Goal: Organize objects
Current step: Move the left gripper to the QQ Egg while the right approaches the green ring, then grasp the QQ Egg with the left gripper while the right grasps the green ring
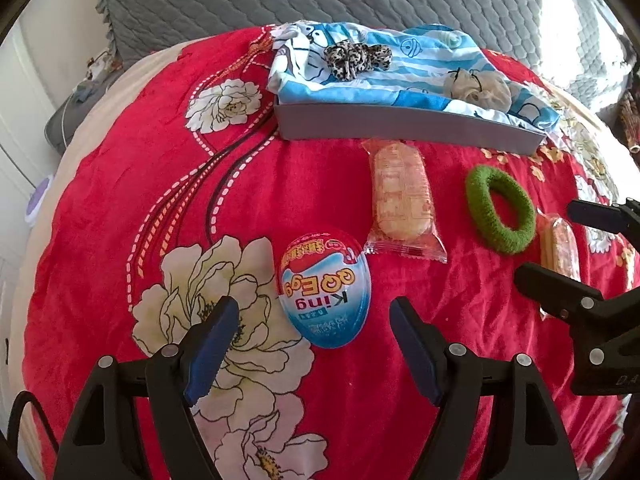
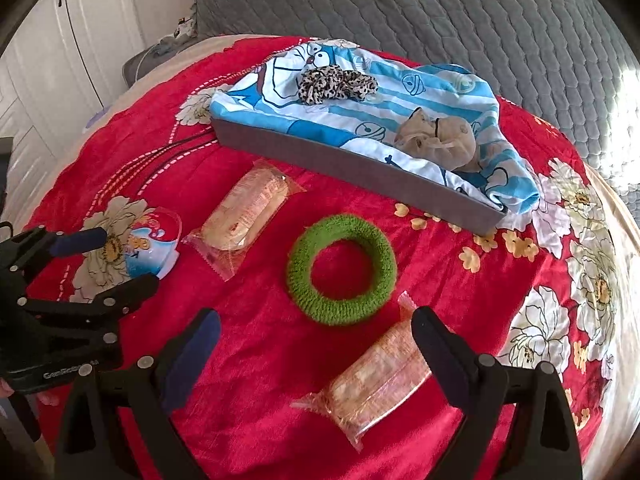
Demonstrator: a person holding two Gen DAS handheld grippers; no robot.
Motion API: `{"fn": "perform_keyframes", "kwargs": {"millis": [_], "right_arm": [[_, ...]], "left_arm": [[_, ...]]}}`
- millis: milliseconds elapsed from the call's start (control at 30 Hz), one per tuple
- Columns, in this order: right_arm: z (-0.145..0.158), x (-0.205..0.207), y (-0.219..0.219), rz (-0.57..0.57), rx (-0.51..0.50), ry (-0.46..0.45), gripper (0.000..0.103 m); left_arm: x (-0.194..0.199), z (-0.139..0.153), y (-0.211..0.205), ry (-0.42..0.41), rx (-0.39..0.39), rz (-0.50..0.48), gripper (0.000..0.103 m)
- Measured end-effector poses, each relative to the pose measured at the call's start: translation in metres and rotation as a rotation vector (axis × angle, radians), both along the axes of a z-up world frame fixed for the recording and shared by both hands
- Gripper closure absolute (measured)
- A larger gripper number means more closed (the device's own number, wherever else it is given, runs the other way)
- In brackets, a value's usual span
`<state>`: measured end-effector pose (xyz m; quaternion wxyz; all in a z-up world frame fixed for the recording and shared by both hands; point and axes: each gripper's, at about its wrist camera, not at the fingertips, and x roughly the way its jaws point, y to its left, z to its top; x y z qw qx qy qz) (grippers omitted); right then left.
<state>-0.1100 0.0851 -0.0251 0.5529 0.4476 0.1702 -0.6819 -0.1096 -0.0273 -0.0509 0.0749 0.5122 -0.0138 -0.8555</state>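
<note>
A blue and red King egg [image 1: 325, 290] lies on the red floral blanket, just ahead of my open left gripper [image 1: 314, 312]; it also shows in the right wrist view [image 2: 154, 242]. A wrapped snack cake [image 1: 402, 196] lies beyond it [image 2: 244, 216]. A green hair ring [image 1: 500, 208] lies to its right [image 2: 342, 270]. A second wrapped snack [image 2: 380, 380] lies between the fingers of my open right gripper [image 2: 316, 330], which shows at the right of the left wrist view [image 1: 560, 240]. A grey tray [image 2: 360, 176] lined with blue cartoon cloth holds a leopard scrunchie [image 2: 336, 82] and a beige scrunchie [image 2: 438, 142].
The red blanket [image 1: 120, 220] covers a rounded surface that drops off at the left and right. A grey quilted bed cover [image 2: 440, 12] lies behind the tray. White cupboards [image 2: 60, 40] stand at the far left.
</note>
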Motion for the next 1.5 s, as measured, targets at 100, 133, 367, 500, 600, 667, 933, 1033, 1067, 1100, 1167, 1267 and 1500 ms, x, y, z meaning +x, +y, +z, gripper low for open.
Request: {"fn": "perform_keyframes", "kwargs": {"millis": [100,133,367,500,600,667,933,1033,1067,1100,1167,1267,1500], "right_arm": [[-0.003,0.000,-0.004,0.003,0.005,0.001,0.006],[-0.004,0.000,-0.006,0.008,0.007,-0.001,0.006],[-0.009,0.000,-0.016,0.014,0.023,0.002,0.006],[-0.012,0.000,-0.020,0.019,0.029,0.006,0.006],[-0.015,0.000,-0.024,0.019,0.036,0.003,0.006],[-0.017,-0.001,-0.026,0.020,0.042,0.003,0.006],[-0.025,-0.003,-0.034,0.020,0.054,-0.004,0.006],[-0.026,-0.006,-0.037,0.011,0.054,-0.016,0.006],[-0.026,-0.006,-0.038,0.009,0.054,-0.019,0.006],[-0.027,-0.007,-0.039,0.008,0.055,-0.019,0.006],[-0.027,-0.008,-0.042,0.008,0.055,-0.017,0.007],[-0.027,-0.008,-0.045,0.010,0.053,-0.005,0.009],[-0.029,-0.006,-0.051,0.029,0.067,0.050,0.022]], "left_arm": [[-0.003,-0.002,-0.003,-0.004,0.003,0.009,0.024],[-0.004,-0.003,-0.003,-0.006,0.003,0.008,0.024],[-0.009,-0.008,-0.006,-0.014,0.002,0.005,0.024],[-0.012,-0.011,-0.008,-0.016,0.009,0.009,0.024],[-0.014,-0.012,-0.007,-0.017,0.006,0.002,0.024],[-0.015,-0.013,-0.007,-0.018,0.009,0.000,0.024],[-0.019,-0.017,-0.011,-0.019,0.021,0.005,0.024],[-0.021,-0.018,-0.011,-0.021,0.022,0.004,0.024],[-0.021,-0.019,-0.011,-0.023,0.023,0.004,0.024],[-0.022,-0.020,-0.011,-0.024,0.023,0.004,0.024],[-0.023,-0.021,-0.012,-0.024,0.025,0.004,0.024],[-0.024,-0.023,-0.012,-0.026,0.028,0.005,0.024],[-0.026,-0.024,-0.013,-0.024,0.036,0.006,0.024]]}}
